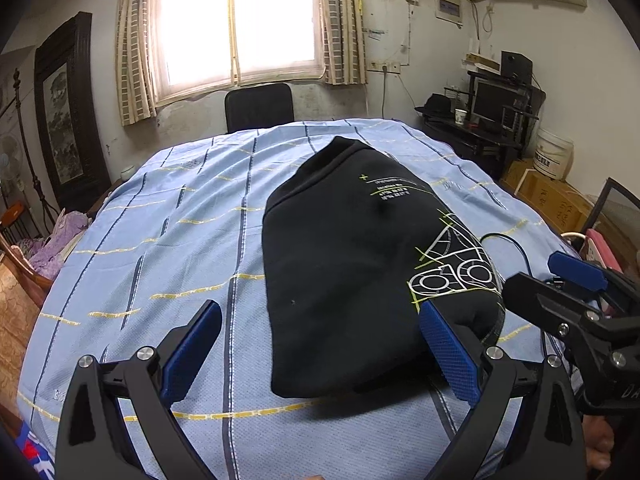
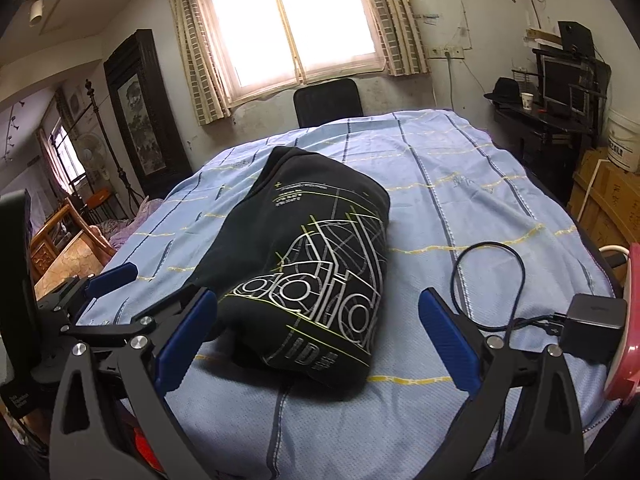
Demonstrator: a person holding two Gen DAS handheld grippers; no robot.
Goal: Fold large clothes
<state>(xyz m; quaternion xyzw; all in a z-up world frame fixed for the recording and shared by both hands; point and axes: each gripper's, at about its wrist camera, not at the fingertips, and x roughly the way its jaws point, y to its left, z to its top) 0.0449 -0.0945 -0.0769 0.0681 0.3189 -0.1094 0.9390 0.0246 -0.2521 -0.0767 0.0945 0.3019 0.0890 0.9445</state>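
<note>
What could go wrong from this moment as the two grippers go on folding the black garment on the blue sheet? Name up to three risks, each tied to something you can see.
1. The black cable loops on the blue sheet beside the black garment; the open right gripper could snag it.
2. A grasp may pinch the sheet together with the garment.
3. The left gripper, also open, sits close to the right; they might collide.

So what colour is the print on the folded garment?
White and yellow-green line work on the black garment, clearest in the right wrist view.

Blown-out window (image 1: 236, 20) backlight; fisheye-warped, dark corners.
</note>
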